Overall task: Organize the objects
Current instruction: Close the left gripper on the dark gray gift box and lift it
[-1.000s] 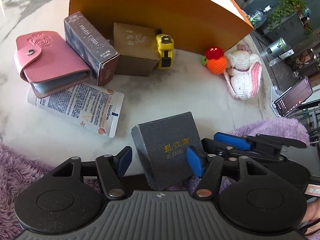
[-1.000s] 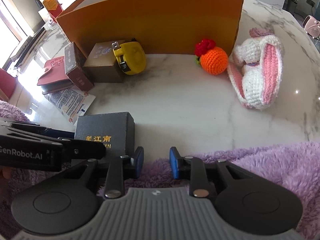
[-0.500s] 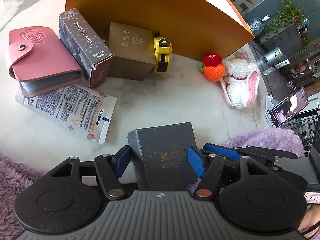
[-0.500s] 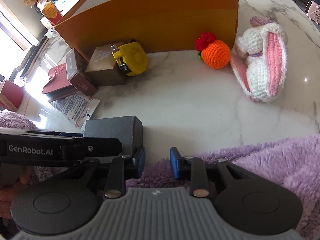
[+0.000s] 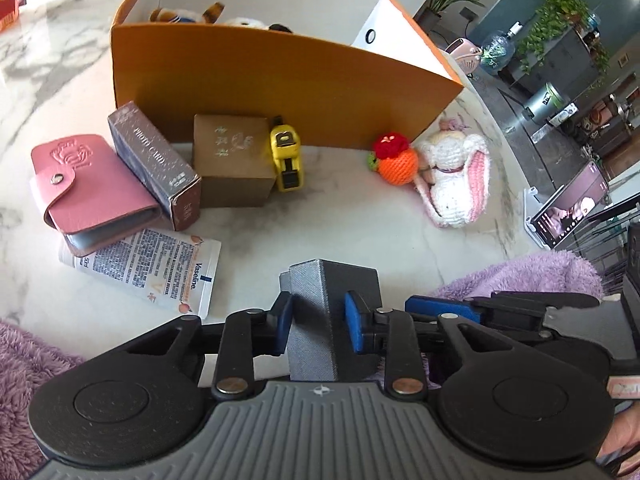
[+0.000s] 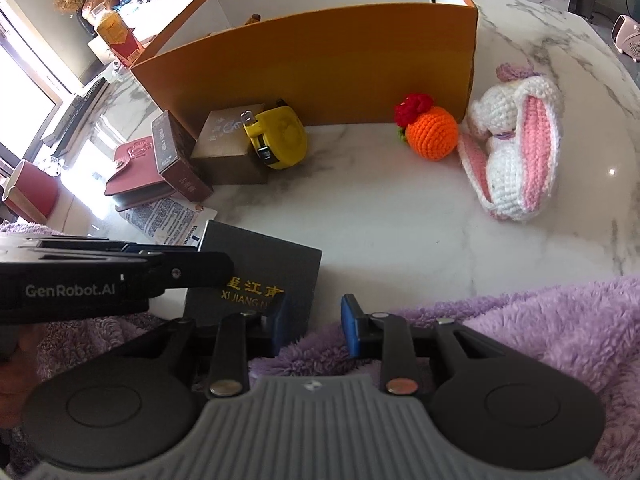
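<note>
Scanning from the left of the left wrist view, we pass the pink card wallet (image 5: 86,192), the photo card box (image 5: 154,164), the brown box (image 5: 232,160) and the yellow tape measure (image 5: 287,160), all lined up before the orange box (image 5: 280,92). At lower centre our left gripper (image 5: 318,324) has just closed and now pinches the grey gift box (image 5: 332,304). Further right, our right gripper (image 6: 312,326) hangs narrowly open, holding nothing. We judge this the pick-up step; next we need lift enough to clear that orange wall.

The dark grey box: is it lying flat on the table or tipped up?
Tipped up: the dark grey box stands edge-on between the left claw pads.
</note>
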Tool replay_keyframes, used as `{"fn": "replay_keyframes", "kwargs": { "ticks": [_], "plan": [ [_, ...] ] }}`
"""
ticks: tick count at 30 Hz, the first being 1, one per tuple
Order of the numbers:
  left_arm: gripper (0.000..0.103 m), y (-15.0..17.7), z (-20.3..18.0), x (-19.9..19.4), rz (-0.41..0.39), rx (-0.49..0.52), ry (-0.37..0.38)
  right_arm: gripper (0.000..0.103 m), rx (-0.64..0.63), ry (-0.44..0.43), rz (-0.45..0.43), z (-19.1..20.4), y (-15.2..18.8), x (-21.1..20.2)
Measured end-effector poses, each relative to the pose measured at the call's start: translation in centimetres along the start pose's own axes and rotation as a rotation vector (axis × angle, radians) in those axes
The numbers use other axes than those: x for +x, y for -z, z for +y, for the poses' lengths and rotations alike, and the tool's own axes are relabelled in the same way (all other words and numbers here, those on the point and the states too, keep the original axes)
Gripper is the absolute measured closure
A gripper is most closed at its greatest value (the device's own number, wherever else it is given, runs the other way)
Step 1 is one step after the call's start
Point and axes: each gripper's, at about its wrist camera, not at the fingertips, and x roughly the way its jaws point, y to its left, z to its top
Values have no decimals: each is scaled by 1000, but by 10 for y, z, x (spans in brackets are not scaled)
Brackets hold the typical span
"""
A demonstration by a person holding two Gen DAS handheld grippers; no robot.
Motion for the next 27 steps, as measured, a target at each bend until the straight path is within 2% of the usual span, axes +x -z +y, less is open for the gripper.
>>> {"fn": "replay_keyframes", "kwargs": {
  "ticks": [6, 10, 15, 24, 27],
  "plan": [
    [74, 4, -17, -8, -4, 48, -21, 73, 13, 6, 9, -11, 3, 0],
    [77, 4, -25, -12, -8, 56, -2, 76, -5, 3, 12, -15, 4, 0],
    [77, 2, -21, -9, -12, -2, 47, 81, -38, 2, 9, -17, 6, 2],
    [77, -2, -10, -3, 4, -141, 199, 89, -47, -21, -2, -23, 7, 0],
    [77, -3, -17, -2, -7, -124, 177, 89, -49, -32, -4, -24, 8, -4]
  ]
}}
